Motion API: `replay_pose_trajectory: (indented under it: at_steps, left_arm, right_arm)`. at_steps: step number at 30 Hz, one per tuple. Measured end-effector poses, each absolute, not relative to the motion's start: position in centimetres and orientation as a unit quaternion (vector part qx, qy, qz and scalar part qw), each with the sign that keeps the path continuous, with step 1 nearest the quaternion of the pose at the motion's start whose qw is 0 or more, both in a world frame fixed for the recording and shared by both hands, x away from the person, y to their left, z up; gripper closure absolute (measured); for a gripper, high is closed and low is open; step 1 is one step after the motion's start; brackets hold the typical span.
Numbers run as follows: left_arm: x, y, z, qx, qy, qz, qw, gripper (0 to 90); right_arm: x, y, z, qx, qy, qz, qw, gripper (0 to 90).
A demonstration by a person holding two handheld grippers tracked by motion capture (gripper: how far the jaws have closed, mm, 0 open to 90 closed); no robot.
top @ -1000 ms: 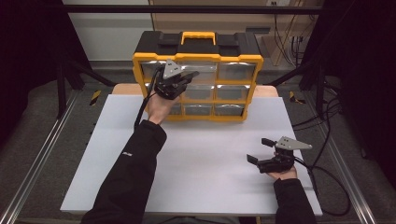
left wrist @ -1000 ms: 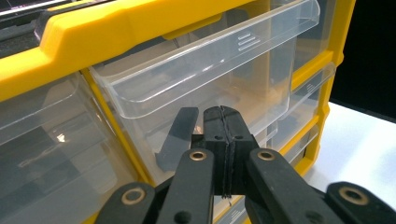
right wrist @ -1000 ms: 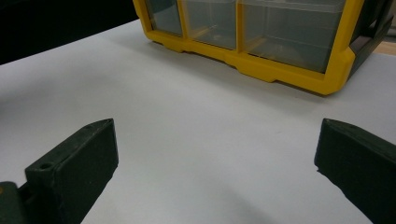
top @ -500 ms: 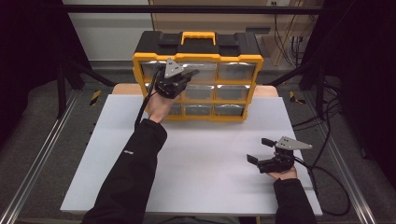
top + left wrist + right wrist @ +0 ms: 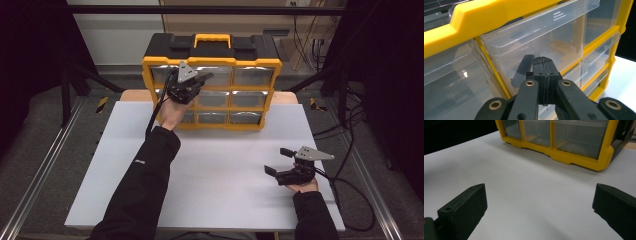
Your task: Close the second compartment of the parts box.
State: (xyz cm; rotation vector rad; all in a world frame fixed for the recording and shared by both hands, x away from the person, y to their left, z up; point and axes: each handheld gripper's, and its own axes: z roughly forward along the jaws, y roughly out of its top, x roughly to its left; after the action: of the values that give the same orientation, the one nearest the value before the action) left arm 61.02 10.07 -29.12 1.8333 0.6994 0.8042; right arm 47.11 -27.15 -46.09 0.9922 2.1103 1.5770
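A yellow and black drawer cabinet with clear plastic drawers stands at the far edge of the white table. My left gripper is held up against its front, at the top middle drawer. In the left gripper view its jaws are pressed together with nothing between them, tips just before that clear drawer. My right gripper rests low over the table at the right, open and empty. The right gripper view has its jaws wide apart over bare white surface, facing the cabinet's bottom row.
The cabinet has a yellow carry handle on its black top. Cables trail off the table's right side. Metal rails run along the floor at the left.
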Motion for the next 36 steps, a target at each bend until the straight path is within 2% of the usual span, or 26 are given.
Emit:
replay_pose_trajectory:
  at_steps: [13, 25, 36]
  left_arm:
    - [61.4, 9.9, -29.2, 0.756, 0.291, 0.339, 0.479, 89.2]
    - [60.8, 10.5, -29.3, 0.761, 0.291, 0.322, 0.483, 88.5]
    - [59.2, 11.7, -29.5, 0.765, 0.295, 0.285, 0.497, 54.5]
  right_arm:
    - [47.1, -27.2, -46.1, 0.348, 0.738, 0.554, 0.163, 0.2]
    - [47.1, -27.2, -46.1, 0.347, 0.739, 0.554, 0.163, 0.2]
    - [47.1, -27.1, -46.1, 0.347, 0.740, 0.552, 0.163, 0.2]
